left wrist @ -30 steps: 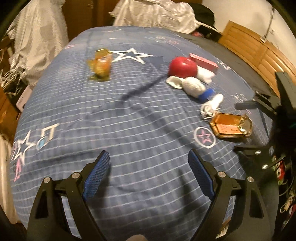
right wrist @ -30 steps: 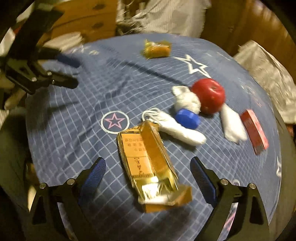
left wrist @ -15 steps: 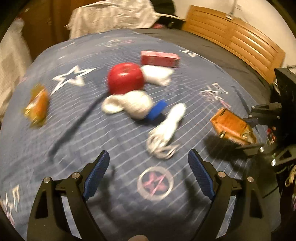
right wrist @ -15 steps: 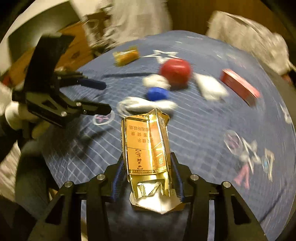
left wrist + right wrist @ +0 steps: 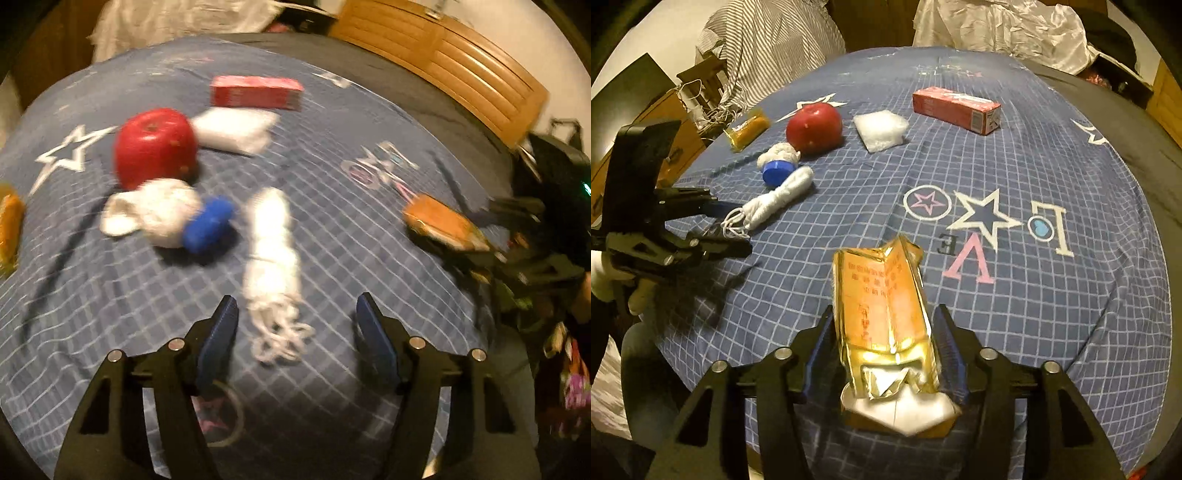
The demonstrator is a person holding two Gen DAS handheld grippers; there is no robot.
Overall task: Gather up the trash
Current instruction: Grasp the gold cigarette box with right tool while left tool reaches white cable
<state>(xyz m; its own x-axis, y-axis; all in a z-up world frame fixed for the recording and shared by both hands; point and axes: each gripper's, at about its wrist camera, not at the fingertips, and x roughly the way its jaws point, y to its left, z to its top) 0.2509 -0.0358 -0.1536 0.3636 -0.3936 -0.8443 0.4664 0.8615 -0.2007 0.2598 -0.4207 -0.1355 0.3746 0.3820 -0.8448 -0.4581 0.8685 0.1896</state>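
Bedspread [image 5: 1052, 166] blurred; gold carton [image 5: 886, 314] hides right pads

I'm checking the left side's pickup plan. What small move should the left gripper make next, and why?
Probably ease the left gripper down and close on the white cord bundle. Its jaws have just been closing, the bundle's looped end lies between them untouched, and the right gripper already holds the gold carton.

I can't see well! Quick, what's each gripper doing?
Left gripper: open, jaws closing around the white rolled cord, not gripping.
Right gripper: shut on the crumpled gold carton.
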